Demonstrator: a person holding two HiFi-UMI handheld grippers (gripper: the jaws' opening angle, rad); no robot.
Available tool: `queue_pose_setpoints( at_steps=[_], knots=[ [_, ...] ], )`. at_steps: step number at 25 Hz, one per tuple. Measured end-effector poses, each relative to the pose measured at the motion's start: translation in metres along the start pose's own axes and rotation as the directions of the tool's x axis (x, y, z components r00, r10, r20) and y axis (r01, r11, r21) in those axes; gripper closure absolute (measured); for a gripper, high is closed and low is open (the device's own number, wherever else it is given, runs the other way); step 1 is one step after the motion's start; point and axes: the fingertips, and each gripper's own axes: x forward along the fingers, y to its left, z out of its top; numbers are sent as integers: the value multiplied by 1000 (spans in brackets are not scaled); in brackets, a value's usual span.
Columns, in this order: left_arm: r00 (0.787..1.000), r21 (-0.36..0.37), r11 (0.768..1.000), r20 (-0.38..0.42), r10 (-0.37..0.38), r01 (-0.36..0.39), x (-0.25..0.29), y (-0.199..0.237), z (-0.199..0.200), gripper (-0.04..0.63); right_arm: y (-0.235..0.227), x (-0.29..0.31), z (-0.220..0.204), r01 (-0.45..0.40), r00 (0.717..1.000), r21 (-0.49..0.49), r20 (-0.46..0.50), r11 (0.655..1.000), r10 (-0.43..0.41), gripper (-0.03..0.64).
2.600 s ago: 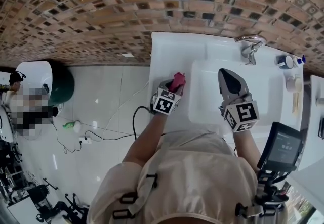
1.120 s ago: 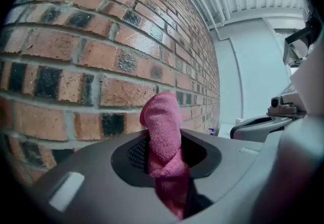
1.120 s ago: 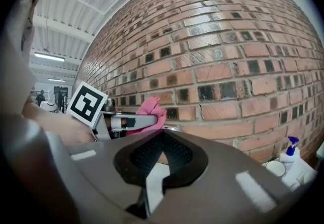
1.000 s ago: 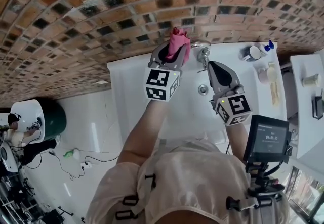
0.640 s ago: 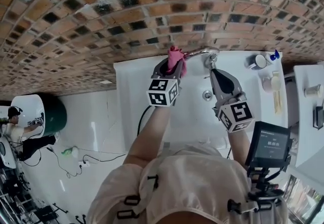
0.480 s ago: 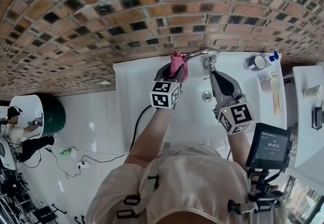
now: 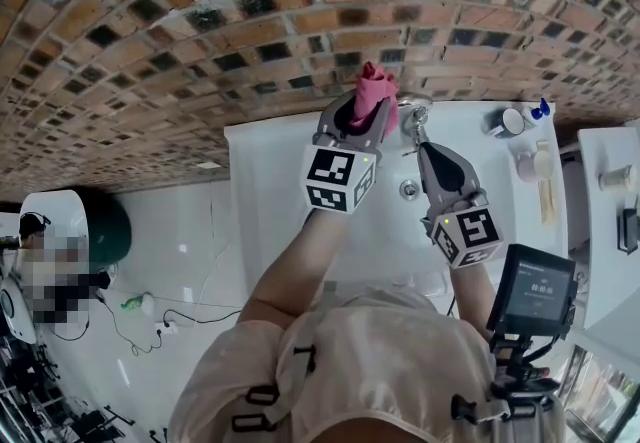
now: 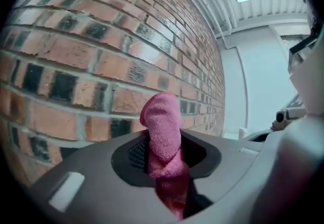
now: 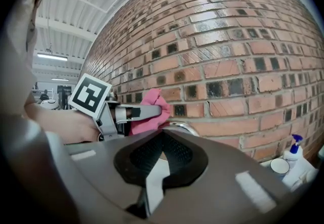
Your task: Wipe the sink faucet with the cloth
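My left gripper (image 7: pixel 365 113) is shut on a rolled pink cloth (image 7: pixel 377 89), which sticks out past its tips up against the brick wall. It hovers just left of and above the chrome faucet (image 7: pixel 412 114) at the back of the white sink (image 7: pixel 262 193). In the left gripper view the cloth (image 8: pixel 162 122) stands upright between the jaws. The right gripper (image 7: pixel 426 149) points at the faucet from the front, jaws together with nothing in them. The right gripper view shows the faucet (image 9: pixel 183 127) right past its tips, and the cloth (image 9: pixel 150 108) beside it.
A cup (image 7: pixel 510 121), a spray bottle (image 7: pixel 538 111) and small toiletries (image 7: pixel 535 166) stand on the sink's right end. A drain (image 7: pixel 407 189) lies in the basin. A screen device (image 7: pixel 540 291) hangs at my right hip. Cables (image 7: pixel 180 311) trail on the tiled floor at left.
The left gripper with the cloth dipped to the faucet's left end, then rose and shifted right, over the faucet. The right gripper stayed in place.
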Motion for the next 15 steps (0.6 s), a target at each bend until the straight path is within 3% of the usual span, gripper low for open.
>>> queue_pose_setpoints(
  at_steps=[4,9,15],
  knots=[
    [999,147,989,-45,-19,25,14,-16,-14,477,-3,-2,-1,12,1000,1,-3,1000,-12,626],
    [996,108,993,-63,55,-48,-1,14,-26,477,-5,0,-3,12,1000,5,-9,1000,-12,626],
    [972,51,985,-164,170,-163,-34,56,-87,477,1,6,-9,-11,1000,7,-22,1000,11,626]
  ],
)
